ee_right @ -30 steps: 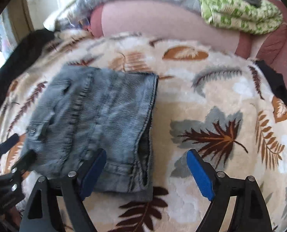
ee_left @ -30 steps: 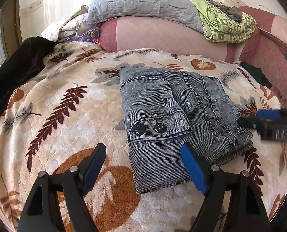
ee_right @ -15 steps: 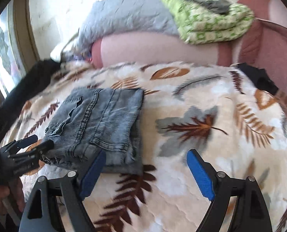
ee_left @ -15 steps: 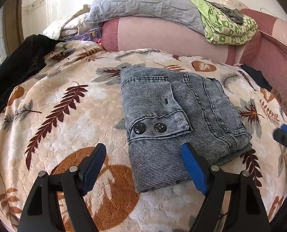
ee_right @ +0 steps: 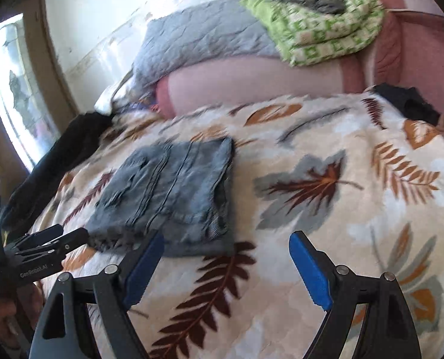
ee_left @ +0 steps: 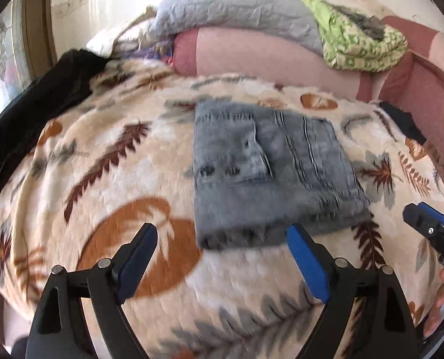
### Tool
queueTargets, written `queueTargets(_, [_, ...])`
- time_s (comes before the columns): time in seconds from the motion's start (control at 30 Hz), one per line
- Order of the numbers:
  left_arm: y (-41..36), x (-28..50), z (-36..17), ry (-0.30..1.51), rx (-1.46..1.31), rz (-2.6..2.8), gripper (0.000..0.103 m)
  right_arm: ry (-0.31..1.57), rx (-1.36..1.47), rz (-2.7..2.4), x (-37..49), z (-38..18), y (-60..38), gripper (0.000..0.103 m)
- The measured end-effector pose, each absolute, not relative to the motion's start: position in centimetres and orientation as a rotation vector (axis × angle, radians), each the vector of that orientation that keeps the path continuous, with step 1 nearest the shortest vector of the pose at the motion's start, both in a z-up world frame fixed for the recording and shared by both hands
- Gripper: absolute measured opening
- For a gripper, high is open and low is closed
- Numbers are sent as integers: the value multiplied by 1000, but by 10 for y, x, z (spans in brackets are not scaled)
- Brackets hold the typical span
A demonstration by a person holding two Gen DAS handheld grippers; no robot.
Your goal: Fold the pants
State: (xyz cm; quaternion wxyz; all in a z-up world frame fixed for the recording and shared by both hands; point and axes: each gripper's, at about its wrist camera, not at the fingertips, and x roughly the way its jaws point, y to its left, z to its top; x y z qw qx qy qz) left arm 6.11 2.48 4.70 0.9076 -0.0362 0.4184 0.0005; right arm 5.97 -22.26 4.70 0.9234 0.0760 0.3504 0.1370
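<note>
- Covering nearly the whole lower part of both views, a cream blanket [ee_left: 108, 185] with brown, orange and grey leaf prints is spread over the bed.
- Behind the blanket a long pink bolster [ee_left: 266, 56] lies across the bed, and a dark pink padded side [ee_right: 425, 59] rises at the right.
- On the bolster rests a grey quilted cover [ee_left: 236, 3], and beside it a green and white patterned cloth [ee_right: 320, 33] with something dark grey on top.
- A black garment [ee_left: 27, 113] hangs over the left edge of the bed, near the bright window [ee_right: 15, 89]; a smaller black cloth [ee_right: 407, 101] lies at the far right corner.
- The pants [ee_left: 269, 167], grey washed denim, lie folded into a compact rectangle about in the middle of the blanket, flat, with a pocket flap and two dark buttons facing up.
- The left gripper [ee_left: 222, 257] hovers over the blanket just in front of the near edge of the pants; its jaws are opening and stand wide, with only blanket and a corner of the denim seen between them, and the blue pads press on nothing.
- The right gripper [ee_right: 226, 257] is beside the pants on their right, jaws wide apart, holding nothing; its left pad appears in front of the near corner of the fold.
- At the left edge of the right wrist view, a hand [ee_right: 0, 314] grasps the handle of the left gripper.
</note>
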Motion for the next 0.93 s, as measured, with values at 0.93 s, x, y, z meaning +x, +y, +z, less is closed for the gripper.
queueTargets(0.93, [21,30,106,747,-138,-48,96,861,-12,358,24,87,-179,91])
